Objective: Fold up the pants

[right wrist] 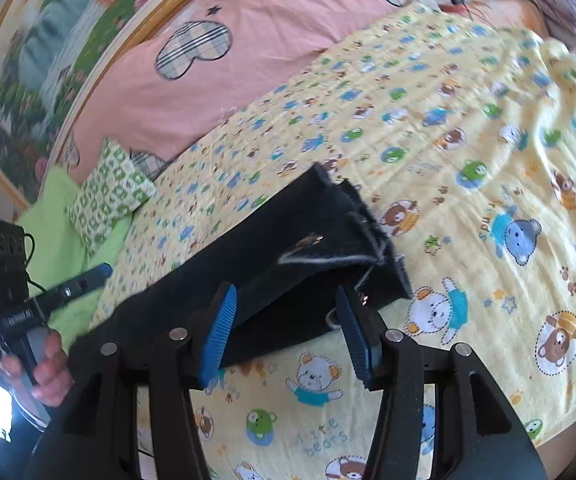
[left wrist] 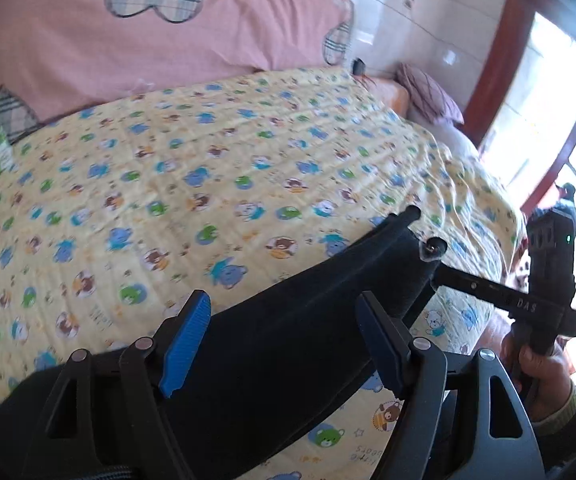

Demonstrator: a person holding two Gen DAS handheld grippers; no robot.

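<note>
The dark pants (left wrist: pixel 272 320) lie on the bed, on a yellow blanket (left wrist: pixel 192 184) with little bears on it, near the front edge of the bed. In the left wrist view, the left gripper (left wrist: pixel 284 342) has its jaws spread wide, and the pants lie under the gap between them. The blue pads (left wrist: pixel 186 344) do not pinch the cloth. From there the pants run as a long dark strip up and to the right, toward the right gripper (left wrist: pixel 427 232), whose tips are at the far end of the strip. A hand (left wrist: pixel 543 376) holds its handle at the right edge. It looks like those tips touch the cloth, but I cannot tell if they are open or closed. In the right wrist view, the right gripper (right wrist: pixel 286 330) also has its jaws spread apart. The end of the pants (right wrist: pixel 280 256) with the rough, frayed hems lies just past the jaws and partly between them. Nothing is squeezed there. From this side the pants run down and to the left, toward the left gripper (right wrist: pixel 88 276), held in the other hand (right wrist: pixel 48 372). A big pink quilt (right wrist: pixel 224 56) with plaid hearts lies at the back of the bed. A green and white pillow (right wrist: pixel 108 196) sits by it.
</note>
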